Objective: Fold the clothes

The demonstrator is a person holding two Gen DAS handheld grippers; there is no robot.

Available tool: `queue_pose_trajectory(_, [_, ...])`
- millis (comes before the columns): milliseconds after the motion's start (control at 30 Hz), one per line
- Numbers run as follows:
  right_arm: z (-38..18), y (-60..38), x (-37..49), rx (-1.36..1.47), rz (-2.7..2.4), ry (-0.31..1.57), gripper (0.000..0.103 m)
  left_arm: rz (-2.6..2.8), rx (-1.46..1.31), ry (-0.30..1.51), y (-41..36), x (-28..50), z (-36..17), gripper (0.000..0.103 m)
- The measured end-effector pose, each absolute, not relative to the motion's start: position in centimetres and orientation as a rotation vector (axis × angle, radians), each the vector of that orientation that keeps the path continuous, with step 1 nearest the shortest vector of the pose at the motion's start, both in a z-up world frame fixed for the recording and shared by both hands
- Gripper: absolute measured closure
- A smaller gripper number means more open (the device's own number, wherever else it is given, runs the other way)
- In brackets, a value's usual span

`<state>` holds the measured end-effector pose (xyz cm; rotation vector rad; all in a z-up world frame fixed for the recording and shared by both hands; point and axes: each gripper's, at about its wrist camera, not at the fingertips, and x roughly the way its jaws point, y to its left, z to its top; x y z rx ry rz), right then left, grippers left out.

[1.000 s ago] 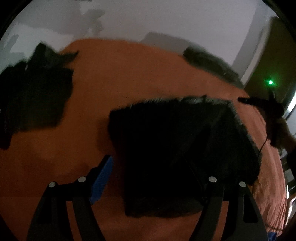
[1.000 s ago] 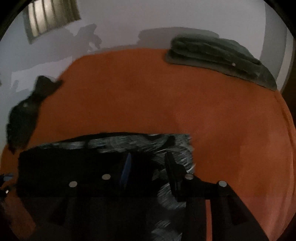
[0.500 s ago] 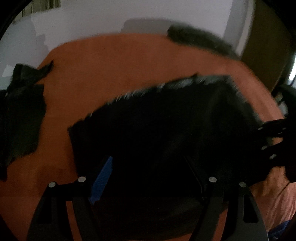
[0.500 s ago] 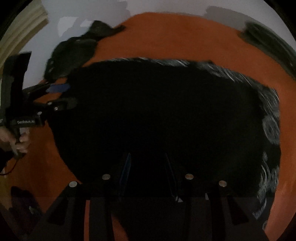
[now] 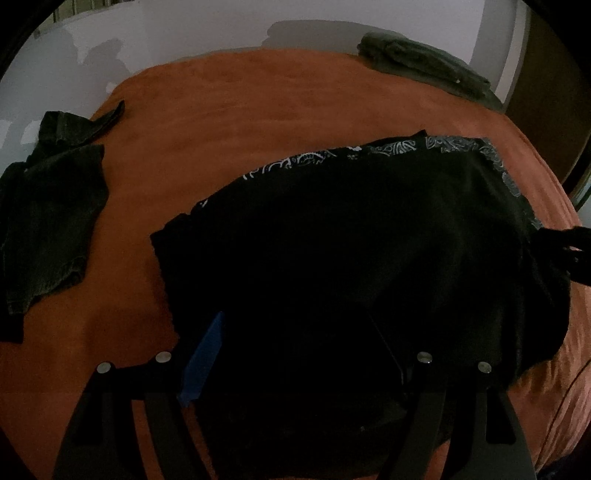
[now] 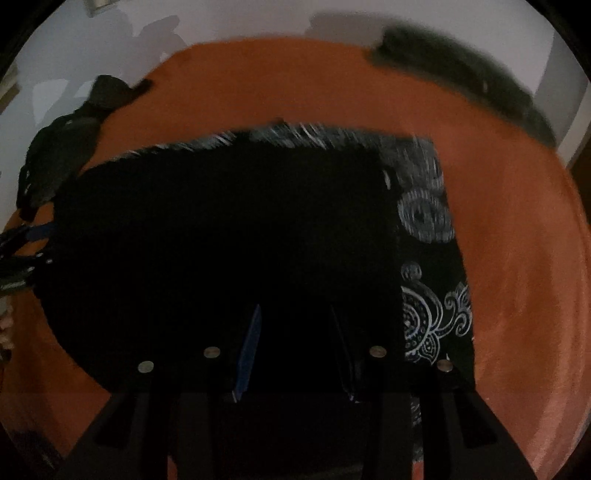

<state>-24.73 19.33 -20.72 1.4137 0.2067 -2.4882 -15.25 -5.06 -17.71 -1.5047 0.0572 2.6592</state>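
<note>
**Black garment spread on the orange bed, both grippers at its near edge**

A black garment (image 5: pixel 362 266) lies across the middle of an orange bed (image 5: pixel 240 110). A strip of white paisley print shows along its far edge and down its right side (image 6: pixel 428 306); the rest reads as plain black.

The left gripper (image 5: pixel 299 332) sits over the garment's near left part, its blue-padded finger (image 5: pixel 205 354) at the cloth's left edge and the other finger well apart from it; the jaws are spread, with dark cloth between them. Whether they pinch anything, I cannot tell.

The right gripper (image 6: pixel 295 328) hangs over the near edge of the garment, fingers (image 6: pixel 249 347) parted with black cloth in the gap; the picture is too dark to show a grasp.

A second dark garment (image 5: pixel 48 206) lies crumpled at the bed's left edge. A grey-green folded pile (image 5: pixel 421 62) rests at the far right corner, against the pale wall (image 5: pixel 221 26).
</note>
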Motion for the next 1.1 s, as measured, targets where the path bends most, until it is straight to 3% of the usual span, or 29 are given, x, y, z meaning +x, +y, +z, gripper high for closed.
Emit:
queue_pose_trajectory(100, [-19.5, 16.0, -21.8, 1.270, -2.516, 0.300, 0.062, 2.655, -1.497, 0.022, -5.4, -15.2, -17.3, 0.026])
queue_pose_trajectory(133, [-19.4, 14.9, -20.5, 1.220, -2.519, 0.354, 0.055, 2.654, -1.495, -0.005, -5.6, -15.2, -17.1, 0.025])
queue_pose_trajectory(267, [-19.5, 10.3, -15.8, 1.032, -2.518, 0.600, 0.037, 2.626, -1.395, -0.368, -9.2, -14.3, -14.5, 0.025])
queue_pose_trajectory(333, [-20.0, 8.0, -14.0, 0.973, -2.505, 0.710, 0.036, 2.672, -1.353, -0.450, -11.4, -13.6, -13.1, 0.025])
queue_pose_trajectory(467, [-20.9, 3.3, -11.2, 0.845, -2.450, 0.920, 0.036, 2.789, -1.341, -0.433, -14.8, -12.4, -12.1, 0.025])
queue_pose_trajectory(667, [-24.4, -5.1, -8.3, 0.657, -2.306, 1.315, 0.036, 2.830, -1.444, -0.553, -18.7, -10.5, -13.7, 0.025])
queue_pose_trajectory(1100, [-28.6, -12.8, -6.7, 0.535, -2.184, 1.476, 0.036, 2.829, -1.550, -0.605, -21.6, -6.4, -14.6, 0.025])
